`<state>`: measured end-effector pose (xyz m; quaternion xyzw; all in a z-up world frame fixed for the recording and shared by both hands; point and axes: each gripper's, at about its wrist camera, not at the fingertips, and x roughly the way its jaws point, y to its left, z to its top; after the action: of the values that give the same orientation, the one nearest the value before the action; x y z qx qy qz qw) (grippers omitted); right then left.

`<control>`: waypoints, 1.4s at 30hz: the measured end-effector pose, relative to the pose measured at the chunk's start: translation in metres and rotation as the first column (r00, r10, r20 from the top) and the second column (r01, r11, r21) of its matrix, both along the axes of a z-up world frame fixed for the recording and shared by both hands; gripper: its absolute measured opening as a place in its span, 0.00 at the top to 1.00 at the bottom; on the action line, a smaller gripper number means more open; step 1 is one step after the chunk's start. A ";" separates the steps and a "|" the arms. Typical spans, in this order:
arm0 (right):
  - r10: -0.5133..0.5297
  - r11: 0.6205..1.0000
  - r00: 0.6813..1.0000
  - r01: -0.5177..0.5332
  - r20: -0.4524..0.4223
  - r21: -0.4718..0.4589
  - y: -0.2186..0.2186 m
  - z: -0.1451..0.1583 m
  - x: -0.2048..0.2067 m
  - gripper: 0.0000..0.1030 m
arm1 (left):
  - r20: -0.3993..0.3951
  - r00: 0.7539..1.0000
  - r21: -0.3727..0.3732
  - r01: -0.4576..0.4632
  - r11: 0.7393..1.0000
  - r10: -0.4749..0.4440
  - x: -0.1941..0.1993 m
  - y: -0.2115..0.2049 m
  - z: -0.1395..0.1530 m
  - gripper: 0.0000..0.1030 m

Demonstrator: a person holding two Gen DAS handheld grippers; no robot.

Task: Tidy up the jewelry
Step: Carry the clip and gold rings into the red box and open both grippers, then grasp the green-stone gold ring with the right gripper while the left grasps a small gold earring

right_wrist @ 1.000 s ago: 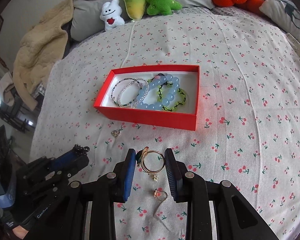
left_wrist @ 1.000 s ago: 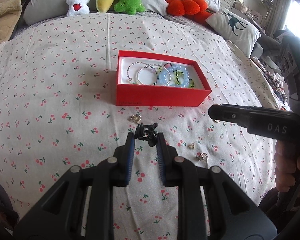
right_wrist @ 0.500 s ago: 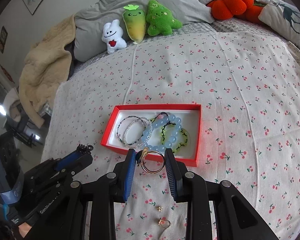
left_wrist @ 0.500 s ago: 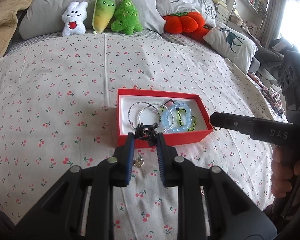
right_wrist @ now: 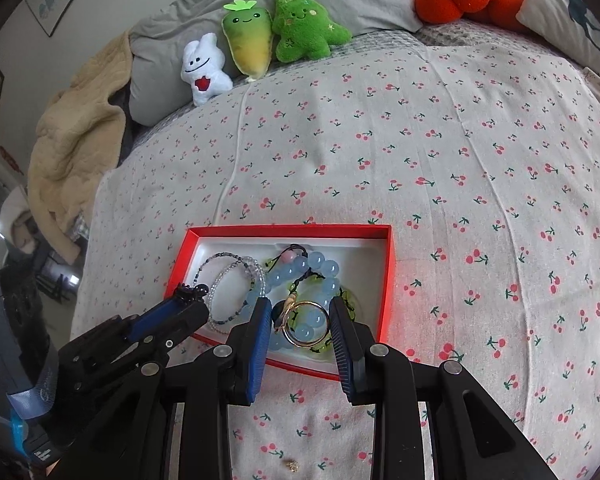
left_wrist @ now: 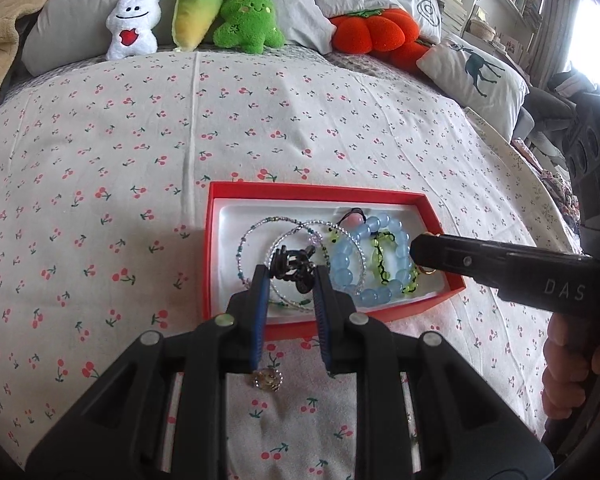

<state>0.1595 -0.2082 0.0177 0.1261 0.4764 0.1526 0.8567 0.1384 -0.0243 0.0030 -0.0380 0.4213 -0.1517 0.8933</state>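
Left wrist view shows the left gripper (left_wrist: 290,280) holding a small black ornament (left_wrist: 294,266) between narrow jaws, above the red box (left_wrist: 324,194). Right wrist view shows the right gripper (right_wrist: 300,320) closed on a gold ring (right_wrist: 306,324), also over the box. Inside lie already 2 thin bead bracelets (left_wrist: 276,256), a blue bead bracelet (left_wrist: 376,256) and a green one (left_wrist: 380,260). I judge most is done: both held pieces need release, and 1 gold piece (left_wrist: 266,379) remains on the bedsheet (left_wrist: 140,152).
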 end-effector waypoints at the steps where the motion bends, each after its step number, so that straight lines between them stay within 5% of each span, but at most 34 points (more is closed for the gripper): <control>1: 0.001 1.000 1.000 -0.001 -0.004 -0.002 0.000 -0.002 0.002 0.71 | -0.001 1.000 -0.001 -0.003 1.000 0.003 0.001 0.001 -0.001 0.77; 10: 0.022 1.000 1.000 -0.022 -0.010 -0.015 0.006 -0.008 0.010 0.71 | 0.010 1.000 -0.009 0.007 1.000 -0.007 -0.006 0.003 0.009 0.71; 18: 0.029 0.999 1.000 -0.029 0.000 -0.027 0.010 -0.007 0.014 0.71 | 0.026 0.999 0.019 -0.022 1.000 0.021 -0.032 0.014 0.022 0.46; 26: 0.036 0.999 0.999 -0.035 0.020 -0.038 0.014 -0.008 0.016 0.69 | -0.064 0.989 0.073 -0.130 0.989 0.135 -0.047 0.035 0.008 0.26; 30: 0.042 0.998 0.998 -0.040 0.037 -0.056 0.015 -0.002 0.009 0.46 | -0.105 0.979 0.067 -0.168 0.984 0.174 -0.055 0.046 -0.001 0.21; 35: 0.049 0.996 0.996 -0.044 0.071 -0.072 0.011 0.013 -0.012 0.45 | -0.153 0.971 0.075 -0.176 0.982 0.186 -0.062 0.050 -0.009 0.20; 42: 0.067 0.989 0.993 -0.054 0.093 -0.137 0.005 0.018 -0.050 0.31 | -0.151 0.975 0.132 -0.140 0.981 0.160 -0.079 0.049 -0.018 0.11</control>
<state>0.1092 -0.2037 0.0355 0.0462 0.4468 0.1521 0.8804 0.0591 0.0242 -0.0148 -0.0278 0.4964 -0.0543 0.8660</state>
